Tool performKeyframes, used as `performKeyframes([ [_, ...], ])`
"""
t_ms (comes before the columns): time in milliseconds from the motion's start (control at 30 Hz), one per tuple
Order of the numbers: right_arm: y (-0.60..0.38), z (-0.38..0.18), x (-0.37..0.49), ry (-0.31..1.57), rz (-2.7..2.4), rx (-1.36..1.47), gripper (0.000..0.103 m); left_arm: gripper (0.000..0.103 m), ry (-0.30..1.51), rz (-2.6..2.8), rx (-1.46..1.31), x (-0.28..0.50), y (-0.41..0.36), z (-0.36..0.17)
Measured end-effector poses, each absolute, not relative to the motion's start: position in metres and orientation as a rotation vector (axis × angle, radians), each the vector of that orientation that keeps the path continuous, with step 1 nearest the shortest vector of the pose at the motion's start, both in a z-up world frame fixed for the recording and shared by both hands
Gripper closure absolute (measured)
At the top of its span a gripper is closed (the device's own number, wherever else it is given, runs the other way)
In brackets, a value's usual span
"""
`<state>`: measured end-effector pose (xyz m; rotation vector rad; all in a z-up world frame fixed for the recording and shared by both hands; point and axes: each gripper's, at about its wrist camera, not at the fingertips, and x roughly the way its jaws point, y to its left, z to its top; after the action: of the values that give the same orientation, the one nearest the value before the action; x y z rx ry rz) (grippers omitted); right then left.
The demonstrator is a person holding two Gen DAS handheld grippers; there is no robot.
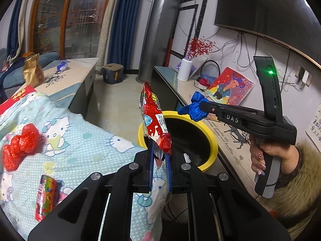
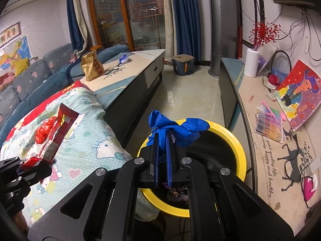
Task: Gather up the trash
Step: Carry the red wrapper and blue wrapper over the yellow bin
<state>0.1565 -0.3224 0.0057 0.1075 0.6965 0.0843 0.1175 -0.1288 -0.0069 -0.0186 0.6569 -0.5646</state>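
Two hand-held grippers carrying litter toward a round bin with a bright yellow rim and black interior (image 2: 239, 140), which stands on the floor between a cushion in a pale blue cartoon-cat print (image 1: 84, 140) and a long low cabinet (image 2: 266, 160). The left gripper (image 1: 160, 156) has its jaws nearly closed on the lower twisted end of a long red printed snack wrapper (image 1: 153, 116); the wrapper stands up from the pads and leans over the near left part of the rim. The right gripper (image 2: 162, 140) has its jaws fully closed on a crumpled blue glove-like piece of thin rubber (image 2: 176, 128), which bulges past the fingertips, seemingly above the bin's opening.

For a clean drop, each load should probably sit over the black interior, not the rim, before the jaws part; the tall wrapper in particular may tip outward onto the cushion if released where it is. Releasing one piece at a time would keep the grippers from colliding.

Left on the cushion: a crumpled red foil-like wad (image 1: 20, 146) and a small multicoloured candy packet (image 1: 45, 196).
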Motion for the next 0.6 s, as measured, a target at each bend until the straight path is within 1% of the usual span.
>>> performKeyframes([
  [600,-0.367,0.002,0.157,0.693,0.017,0.163,0.099,0.093,0.677,-0.625,0.035,0.128,-0.168,-0.012],
])
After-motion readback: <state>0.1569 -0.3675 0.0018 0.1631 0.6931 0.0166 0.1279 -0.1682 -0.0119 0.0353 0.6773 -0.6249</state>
